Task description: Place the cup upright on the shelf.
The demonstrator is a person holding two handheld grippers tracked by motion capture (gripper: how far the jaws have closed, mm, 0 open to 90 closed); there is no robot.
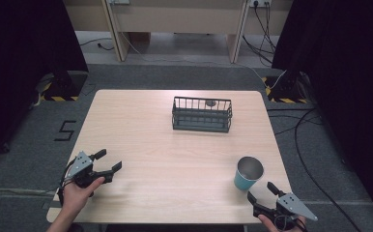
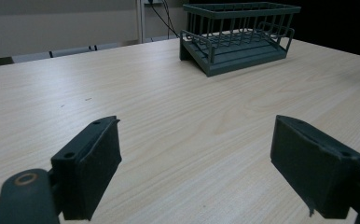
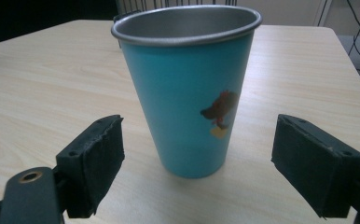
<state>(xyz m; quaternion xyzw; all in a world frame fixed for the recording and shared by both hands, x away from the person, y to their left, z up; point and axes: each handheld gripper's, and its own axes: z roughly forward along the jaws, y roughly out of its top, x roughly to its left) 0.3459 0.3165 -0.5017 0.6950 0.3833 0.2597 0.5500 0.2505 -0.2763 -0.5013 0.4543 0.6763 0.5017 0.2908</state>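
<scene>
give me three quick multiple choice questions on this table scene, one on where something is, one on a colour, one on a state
1. Where does the cup stand?
A. near the table's right front corner, just ahead of the right tongs
B. inside the basket
C. beside the left tongs

2. What colour is the cup's outside?
A. red
B. turquoise blue
C. white

3. How are the left tongs?
A. shut on the cup
B. shut on the basket
C. open, holding nothing

Answers: 1 A, the high view shows it on the wooden table, apart from the wire basket. 2 B, the right gripper view shows a blue wall under a metal rim. 3 C, the left gripper view shows bare table between its jaws.
</scene>
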